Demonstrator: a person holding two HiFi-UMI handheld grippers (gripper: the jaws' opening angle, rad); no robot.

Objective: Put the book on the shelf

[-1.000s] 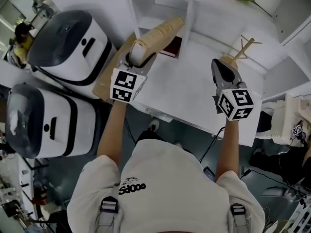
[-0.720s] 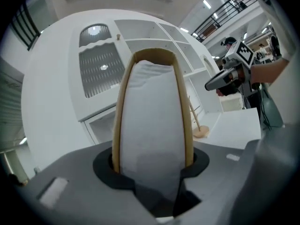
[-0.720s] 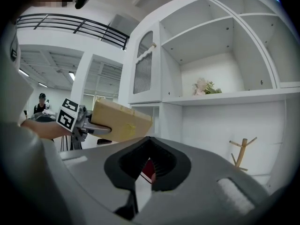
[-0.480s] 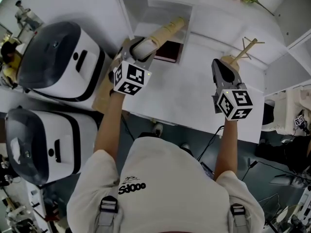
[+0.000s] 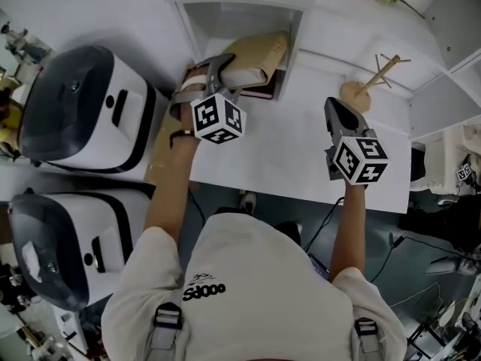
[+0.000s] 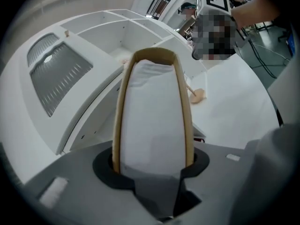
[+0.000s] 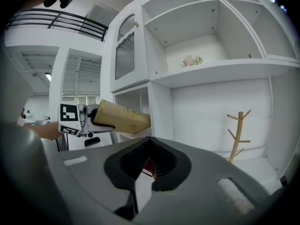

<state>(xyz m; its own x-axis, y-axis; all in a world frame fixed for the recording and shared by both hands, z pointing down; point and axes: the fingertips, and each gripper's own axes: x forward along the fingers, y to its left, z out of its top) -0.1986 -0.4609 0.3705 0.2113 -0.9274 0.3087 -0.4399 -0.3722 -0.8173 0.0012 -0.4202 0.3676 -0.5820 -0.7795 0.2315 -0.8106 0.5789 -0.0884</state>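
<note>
Book point(image 5: 259, 55), clamped in left hand-held gripper point(image 5: 225, 72)

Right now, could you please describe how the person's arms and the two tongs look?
The left tongs and right tongs are grey, each bearing a white cube with black square markers. The person wears a white short-sleeved T-shirt with black lettering, grey shoulder straps and a dark left wristband.

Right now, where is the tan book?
Head view, upper left: tan book clamped in the left tongs at the cubby's mouth, above a dark red book.
</note>
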